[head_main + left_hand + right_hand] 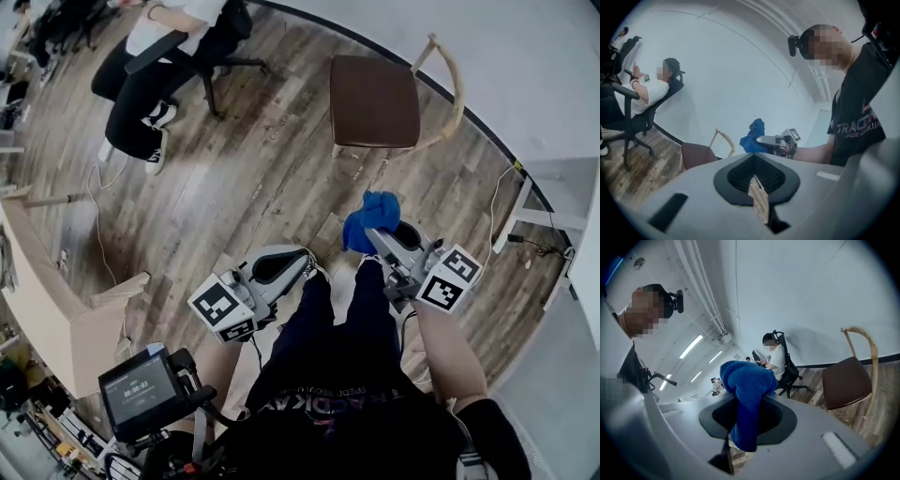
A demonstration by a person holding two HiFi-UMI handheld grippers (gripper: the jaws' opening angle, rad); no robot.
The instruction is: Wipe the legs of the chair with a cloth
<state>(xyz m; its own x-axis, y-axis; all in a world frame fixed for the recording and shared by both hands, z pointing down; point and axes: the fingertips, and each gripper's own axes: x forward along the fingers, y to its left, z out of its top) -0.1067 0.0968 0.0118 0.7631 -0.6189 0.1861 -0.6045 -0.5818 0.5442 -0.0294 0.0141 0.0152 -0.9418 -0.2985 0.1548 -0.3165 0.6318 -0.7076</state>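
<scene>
A chair with a brown seat (373,99) and a curved wooden back stands on the wood floor by the white wall, its pale legs mostly hidden under the seat. It also shows as the chair (697,155) and the chair (846,381) in the gripper views. My right gripper (371,234) is shut on a blue cloth (372,217), held up in the air short of the chair. The cloth (748,392) drapes over the jaws of the right gripper (745,427). The left gripper (302,263) hangs lower left, shut and empty, as the left gripper (757,182) view shows.
A person sits in a black office chair (187,52) at the far left. A pale wooden table (56,309) runs along my left. White desk legs (527,214) and cables stand at the right. A small screen (139,385) hangs near my waist.
</scene>
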